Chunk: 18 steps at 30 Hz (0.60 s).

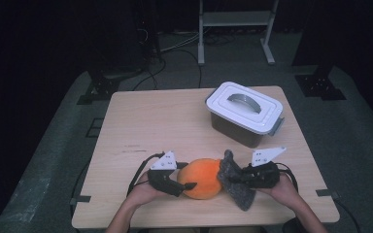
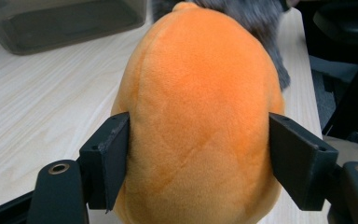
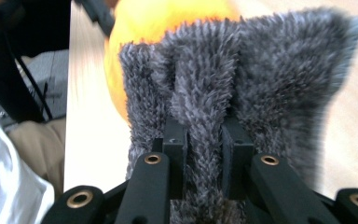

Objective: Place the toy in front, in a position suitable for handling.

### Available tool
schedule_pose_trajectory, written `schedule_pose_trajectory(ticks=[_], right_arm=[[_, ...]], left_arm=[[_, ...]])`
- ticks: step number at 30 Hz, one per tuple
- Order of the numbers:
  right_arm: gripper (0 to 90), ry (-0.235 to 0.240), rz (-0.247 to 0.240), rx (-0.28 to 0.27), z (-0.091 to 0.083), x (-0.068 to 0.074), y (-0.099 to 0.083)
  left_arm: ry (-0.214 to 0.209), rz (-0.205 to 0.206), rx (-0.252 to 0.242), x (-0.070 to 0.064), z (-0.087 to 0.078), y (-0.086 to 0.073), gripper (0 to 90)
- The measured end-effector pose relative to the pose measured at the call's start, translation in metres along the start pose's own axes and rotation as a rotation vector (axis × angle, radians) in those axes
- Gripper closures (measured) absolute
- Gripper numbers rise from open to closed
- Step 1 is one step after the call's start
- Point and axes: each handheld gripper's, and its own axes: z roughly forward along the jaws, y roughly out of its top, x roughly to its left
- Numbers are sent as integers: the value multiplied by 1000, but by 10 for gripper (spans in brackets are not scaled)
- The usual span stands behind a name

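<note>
My left hand-held gripper (image 1: 190, 186) has its jaws spread wide and pressed against both flanks of the orange plush toy (image 1: 202, 178); in the left gripper view the pads dent the toy (image 2: 200, 116) on each side, so I am grasping it across its belly. I judge this wide hold is there to steady the soft body so it cannot roll or slide while the other side is worked.

My right hand-held gripper (image 1: 233, 178) is clenched on a fold of the grey furry cloth (image 1: 235, 182). In the right gripper view a ridge of the cloth (image 3: 242, 93) is pinched between the two jaws, with the rest fanning up and out against the toy (image 3: 168, 21). The cloth touches the toy's right end, so I judge I am wiping or wrapping it.

The toy lies on the tabletop (image 1: 155, 121) near its front edge, about midway between left and right, just ahead of my hands.

Room to move: the front edge is close behind both grippers, so pulling back risks dragging the cloth's hanging tail off the tabletop. The lidded plastic box (image 1: 245, 112) sits further back and to the right, well apart from the toy. The left and middle of the tabletop are bare, which gives the freest path for shifting anything.
</note>
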Motion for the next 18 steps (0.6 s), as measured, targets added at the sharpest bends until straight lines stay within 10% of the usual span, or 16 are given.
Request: schedule_pose_trajectory(ticks=[18], right_arm=[[745, -14, -17, -3, 0, 4, 8]], left_arm=[[24, -2, -24, -5, -3, -8, 269]])
